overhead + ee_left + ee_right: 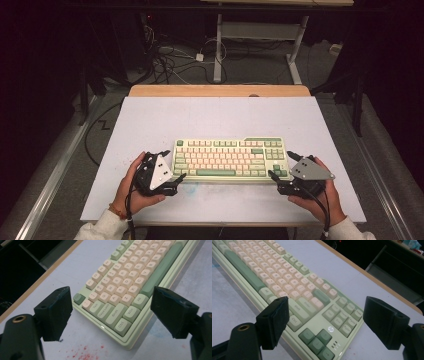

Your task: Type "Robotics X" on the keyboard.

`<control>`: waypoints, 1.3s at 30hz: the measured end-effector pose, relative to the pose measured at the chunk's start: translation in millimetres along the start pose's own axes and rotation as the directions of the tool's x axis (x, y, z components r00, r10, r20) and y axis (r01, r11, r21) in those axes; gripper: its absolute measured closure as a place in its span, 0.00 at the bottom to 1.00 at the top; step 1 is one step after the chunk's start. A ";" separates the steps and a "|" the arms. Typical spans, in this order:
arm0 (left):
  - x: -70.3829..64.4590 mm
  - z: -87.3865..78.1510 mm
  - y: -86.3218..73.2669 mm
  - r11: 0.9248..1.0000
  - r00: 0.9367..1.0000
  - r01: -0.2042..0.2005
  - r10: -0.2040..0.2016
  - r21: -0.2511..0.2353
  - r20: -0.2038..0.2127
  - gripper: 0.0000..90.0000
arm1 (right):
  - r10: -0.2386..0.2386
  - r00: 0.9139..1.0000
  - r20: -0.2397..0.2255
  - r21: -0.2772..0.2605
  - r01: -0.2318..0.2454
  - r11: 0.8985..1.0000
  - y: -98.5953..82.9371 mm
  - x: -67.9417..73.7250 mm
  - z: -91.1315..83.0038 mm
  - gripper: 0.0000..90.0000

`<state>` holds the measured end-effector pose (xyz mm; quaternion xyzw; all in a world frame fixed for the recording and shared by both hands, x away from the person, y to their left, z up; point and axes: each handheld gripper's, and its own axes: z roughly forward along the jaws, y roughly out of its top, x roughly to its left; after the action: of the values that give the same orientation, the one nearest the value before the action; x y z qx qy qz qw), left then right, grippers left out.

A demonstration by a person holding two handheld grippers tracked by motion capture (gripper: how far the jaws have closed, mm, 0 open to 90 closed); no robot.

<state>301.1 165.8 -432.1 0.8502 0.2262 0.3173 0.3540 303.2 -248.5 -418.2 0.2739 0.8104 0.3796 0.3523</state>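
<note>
a person's left tongs (pixel 172 165) and right tongs (pixel 281 164) flank a green and cream keyboard (pixel 230 159) on the pale grey surface (pixel 210 117), one at each short end, in what looks to be the approach to a two-handed lift or shift. by the look of it the work has barely begun: the keyboard lies flat and square on the surface, nothing is yet gripped, and the closing, the lifting and the setting down all appear still to come. both tongs stand spread wide and empty. in the left gripper view the left tongs (pixel 113 315) open toward the keyboard's (pixel 130 282) near left corner, the ctrl key (pixel 122 326) and the corner of the case lying between the jaws but just ahead of them, not touching. in the right gripper view the right tongs (pixel 332 325) face the keyboard's (pixel 287 282) right end, the arrow keys (pixel 317 340) low between the jaws and the case edge running past the inner jaw, close to it; whether they touch cannot be told. a scatter of red specks (pixel 83 353) marks the surface just below the left tongs. beyond the far wooden edge, cables (pixel 170 60) trail across the dark floor.
</note>
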 end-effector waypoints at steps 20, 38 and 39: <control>1.3 -9.2 -24.8 0.999 0.999 0.048 -0.047 0.024 -0.022 0.17 | 0.029 0.999 0.029 0.024 -0.030 0.999 -16.7 -9.4 -10.2 0.24; 10.3 -14.6 -64.3 0.988 0.992 0.125 -0.122 0.094 -0.034 0.17 | 0.095 0.992 0.084 0.075 -0.101 0.992 -51.0 -26.1 -15.2 0.23; 10.4 -14.7 -65.2 0.987 0.992 0.123 -0.120 0.101 -0.034 0.17 | 0.098 0.991 0.091 0.076 -0.106 0.992 -52.8 -26.3 -16.2 0.22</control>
<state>287.6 221.0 -468.7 0.8474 0.2984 0.2951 0.3254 297.1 -303.7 -443.8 0.3453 0.7937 0.3518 0.3563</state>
